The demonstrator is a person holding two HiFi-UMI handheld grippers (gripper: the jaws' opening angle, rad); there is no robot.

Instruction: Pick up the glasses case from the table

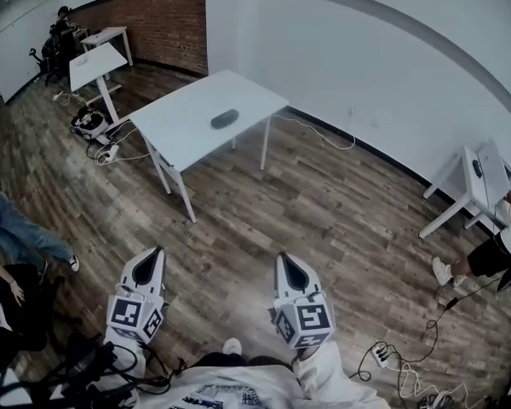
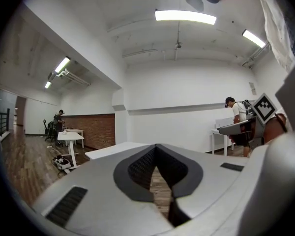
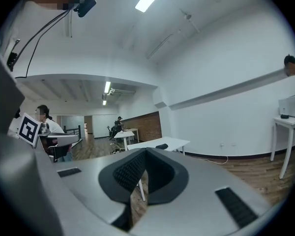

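Note:
The glasses case [image 1: 224, 118] is a dark oval that lies near the middle of a white table [image 1: 187, 130] across the room. In the right gripper view the glasses case [image 3: 162, 146] shows as a small dark shape on the far table [image 3: 174, 142]. Both grippers are held low over the wooden floor, well short of the table, pointing toward it. My left gripper [image 1: 158, 251] is shut and empty. My right gripper [image 1: 283, 257] has its tips together, with nothing held. The left gripper view shows the table edge [image 2: 110, 150] but not the case.
A second white table [image 1: 98, 62] stands at the far left by a brick wall [image 1: 166, 24]. A small white desk [image 1: 475, 181] and a person [image 1: 502, 245] are at the right, another person [image 1: 17, 237] at the left. Cables and power strips [image 1: 404, 369] lie on the floor.

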